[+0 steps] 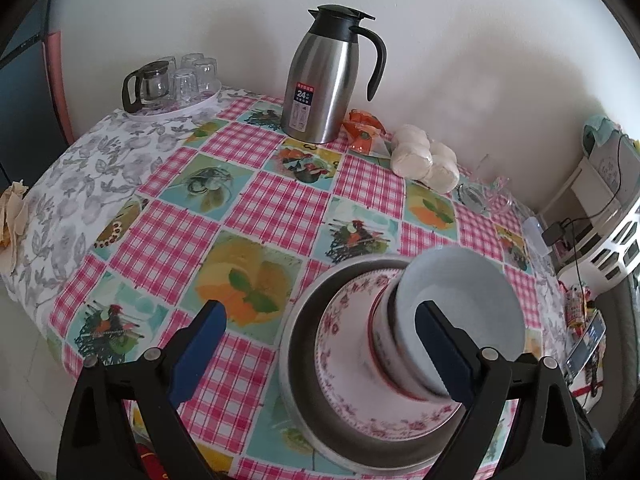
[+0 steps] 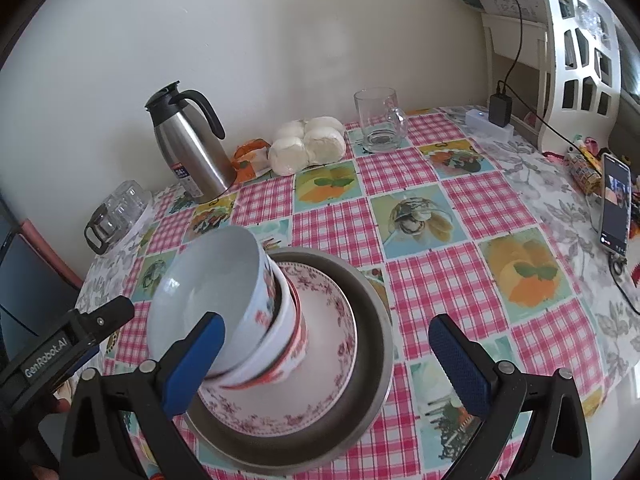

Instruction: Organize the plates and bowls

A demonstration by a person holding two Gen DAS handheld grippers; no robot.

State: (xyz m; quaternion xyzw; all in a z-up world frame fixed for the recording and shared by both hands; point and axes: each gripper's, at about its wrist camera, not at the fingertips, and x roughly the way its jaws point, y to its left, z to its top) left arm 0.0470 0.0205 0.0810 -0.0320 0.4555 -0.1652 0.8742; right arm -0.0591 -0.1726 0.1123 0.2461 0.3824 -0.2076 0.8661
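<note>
Both grippers, left (image 1: 320, 354) and right (image 2: 326, 364), hang wide open, empty, around stacked bowls (image 2: 224, 300) on a floral plate (image 2: 320, 360) in a steel pan (image 2: 372, 320) near the table's (image 2: 480, 208) front edge.

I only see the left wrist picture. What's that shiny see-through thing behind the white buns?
Observer: A glass mug with a handle, standing upright beside the buns.
Operator: Is my white bowl plain all around?
Observer: No. In the right wrist view the top bowl has red flowers on its outer wall.
Operator: Is the other gripper holding something?
Observer: No. The right gripper has its jaws wide open and grips nothing.
</note>
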